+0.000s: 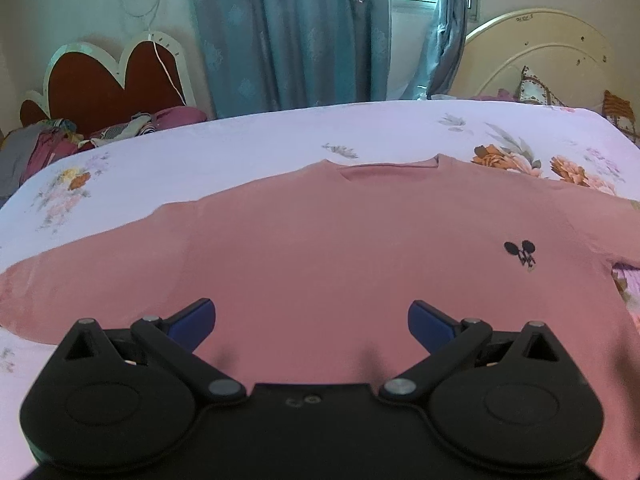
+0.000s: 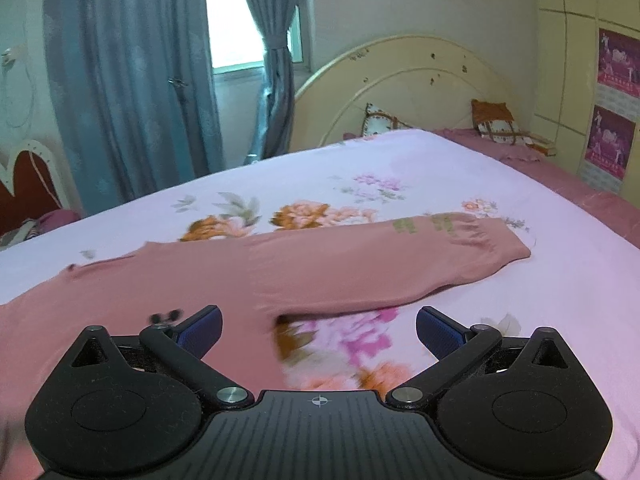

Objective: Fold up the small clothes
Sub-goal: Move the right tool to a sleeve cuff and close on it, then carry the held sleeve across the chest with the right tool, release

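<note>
A pink long-sleeved shirt (image 1: 320, 240) lies flat on the bed, front up, neckline toward the far side, with a small black mouse print (image 1: 520, 252) on the chest. My left gripper (image 1: 312, 320) hovers open over the shirt's lower body, nothing between its blue pads. In the right wrist view the shirt's right sleeve (image 2: 400, 256) stretches out to the right, with green lettering near the cuff. My right gripper (image 2: 319, 330) is open just below that sleeve, over the armpit area and the bedsheet, holding nothing.
The bed is covered by a pale lilac floral sheet (image 2: 400, 168). A cream headboard (image 2: 400, 84) and pillows (image 2: 496, 120) stand at the right. Blue curtains (image 1: 288, 32) hang behind, and a heap of clothes (image 1: 60, 136) lies by a red headboard at the left.
</note>
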The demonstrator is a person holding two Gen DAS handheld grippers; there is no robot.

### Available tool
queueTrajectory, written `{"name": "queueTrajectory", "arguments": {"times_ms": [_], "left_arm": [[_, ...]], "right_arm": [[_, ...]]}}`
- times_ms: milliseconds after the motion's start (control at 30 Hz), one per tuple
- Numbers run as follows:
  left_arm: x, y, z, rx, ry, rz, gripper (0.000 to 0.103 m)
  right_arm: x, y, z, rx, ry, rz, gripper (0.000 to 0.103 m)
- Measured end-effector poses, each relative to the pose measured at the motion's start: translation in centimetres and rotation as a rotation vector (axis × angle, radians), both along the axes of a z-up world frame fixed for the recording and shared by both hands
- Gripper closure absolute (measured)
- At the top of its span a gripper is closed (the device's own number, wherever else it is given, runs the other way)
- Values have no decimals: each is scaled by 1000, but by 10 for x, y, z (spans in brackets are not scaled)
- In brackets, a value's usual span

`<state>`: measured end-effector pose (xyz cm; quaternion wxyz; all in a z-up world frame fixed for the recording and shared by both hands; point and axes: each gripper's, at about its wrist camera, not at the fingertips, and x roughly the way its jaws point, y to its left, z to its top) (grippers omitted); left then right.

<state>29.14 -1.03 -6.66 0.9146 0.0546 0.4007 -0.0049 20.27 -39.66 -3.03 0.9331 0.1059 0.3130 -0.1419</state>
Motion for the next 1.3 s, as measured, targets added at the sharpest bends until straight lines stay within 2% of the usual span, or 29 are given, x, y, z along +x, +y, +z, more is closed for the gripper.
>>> {"name": "queueTrajectory", "arguments": {"times_ms": [233, 267, 300, 333, 500, 700, 733, 900, 967, 1033, 1133, 1300], "left_arm": [[19, -40, -17, 22, 23, -3, 5], [22, -45, -19, 25, 27, -2, 5], [24, -50, -21, 30, 30, -2, 5], [26, -55, -23, 36, 33, -2, 6], [35, -72, -29, 55, 43, -1, 9], [45, -80, -34, 57, 67, 9, 14], [46, -81, -34, 60, 74, 11, 15], [48, -81, -35, 93, 80, 16, 17], [48, -81, -36, 98, 85, 19, 18], [48, -82, -36, 92, 94, 20, 22], [48, -81, -35, 81, 99, 16, 23], [44, -75, -30, 70, 82, 19, 24]], "right_arm": [[31, -85, -33, 0, 43, -88, 2], [35, -98, -38, -7, 50, -105, 18], [39, -111, -43, -4, 63, -119, 26], [43, -124, -48, 8, 75, -136, 29], [58, -180, -71, 43, 125, -219, 29], [71, -227, -94, 99, 147, -303, 29], [73, -232, -97, 109, 142, -312, 30], [87, -249, -107, 83, 117, -344, 56], [92, -252, -108, 81, 104, -342, 79], [96, -252, -108, 78, 94, -324, 84], [98, -245, -100, 71, 48, -291, 85], [106, -211, -69, 67, -38, -196, 85]]}}
